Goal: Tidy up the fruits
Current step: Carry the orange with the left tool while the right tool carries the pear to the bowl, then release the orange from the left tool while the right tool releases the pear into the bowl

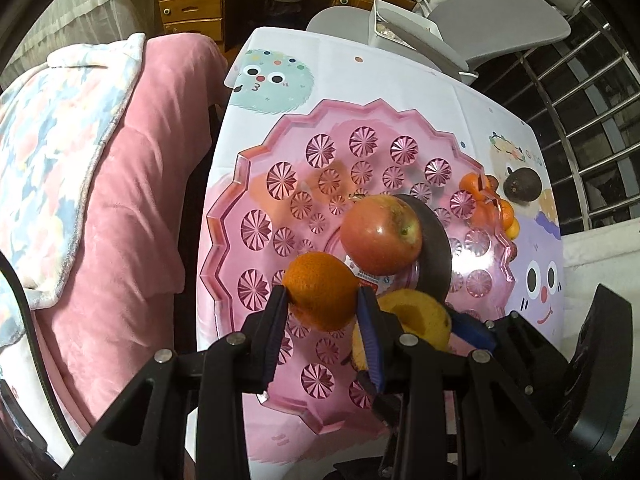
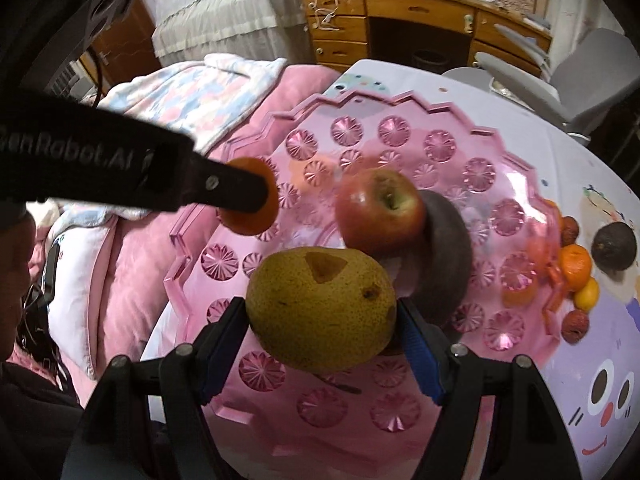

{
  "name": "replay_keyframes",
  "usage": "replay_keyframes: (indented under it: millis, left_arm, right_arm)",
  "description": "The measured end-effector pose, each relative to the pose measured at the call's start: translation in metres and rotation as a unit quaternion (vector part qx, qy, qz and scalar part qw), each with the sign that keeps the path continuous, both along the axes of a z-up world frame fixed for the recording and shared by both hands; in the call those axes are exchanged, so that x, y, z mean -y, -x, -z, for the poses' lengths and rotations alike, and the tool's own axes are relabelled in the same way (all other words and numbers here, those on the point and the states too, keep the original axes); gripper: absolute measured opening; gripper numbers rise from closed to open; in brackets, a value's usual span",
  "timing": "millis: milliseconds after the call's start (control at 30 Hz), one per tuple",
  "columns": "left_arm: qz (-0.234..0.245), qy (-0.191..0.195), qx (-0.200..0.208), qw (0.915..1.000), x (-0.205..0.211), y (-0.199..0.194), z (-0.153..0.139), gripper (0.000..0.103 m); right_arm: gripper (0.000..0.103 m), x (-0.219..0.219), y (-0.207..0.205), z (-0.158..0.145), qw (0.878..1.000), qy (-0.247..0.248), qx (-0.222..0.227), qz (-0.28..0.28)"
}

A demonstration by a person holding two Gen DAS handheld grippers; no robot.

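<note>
Pear point(image 2: 320, 312) crosswise between right gripper point(image 2: 322, 320) pads.

You had one pink tray point(image 2: 516, 168), one apple point(image 2: 378, 210), one pear point(image 2: 320, 312), one held orange point(image 1: 320, 290), two dark fruits point(image 2: 614, 248), and two grippers point(image 1: 322, 300).

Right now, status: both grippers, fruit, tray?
Left gripper shut on orange. Right gripper shut on pear. Both above pink tray; apple and a dark fruit already in it. More fruit on table beyond tray.
</note>
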State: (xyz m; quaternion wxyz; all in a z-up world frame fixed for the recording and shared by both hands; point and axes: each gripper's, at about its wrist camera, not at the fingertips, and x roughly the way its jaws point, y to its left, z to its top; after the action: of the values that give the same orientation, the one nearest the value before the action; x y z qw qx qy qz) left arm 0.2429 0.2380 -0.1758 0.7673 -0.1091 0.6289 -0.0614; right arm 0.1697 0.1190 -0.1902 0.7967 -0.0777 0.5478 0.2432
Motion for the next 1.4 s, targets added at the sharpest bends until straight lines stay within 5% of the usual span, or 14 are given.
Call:
replay_keyframes:
  millis: [367,800,1400]
  left_arm:
    - [0.004,0.012,0.014,0.9998,-0.001,-0.003,-0.003,0.034]
    - [0.003,0.008,0.03,0.9995,-0.009,0.01,-0.016,0.049]
    - [0.022,0.02,0.036,0.9989,0.072,0.048,-0.043,0.066]
  right_arm:
    - [0.076,-0.011,-0.006,0.017,0.999,0.012,-0.039,-0.007]
    - [0.078,0.01,0.008,-0.01,0.999,-0.017,0.003,0.043]
    - [0.078,0.127,0.029,-0.054,0.99,-0.012,0.036,0.139]
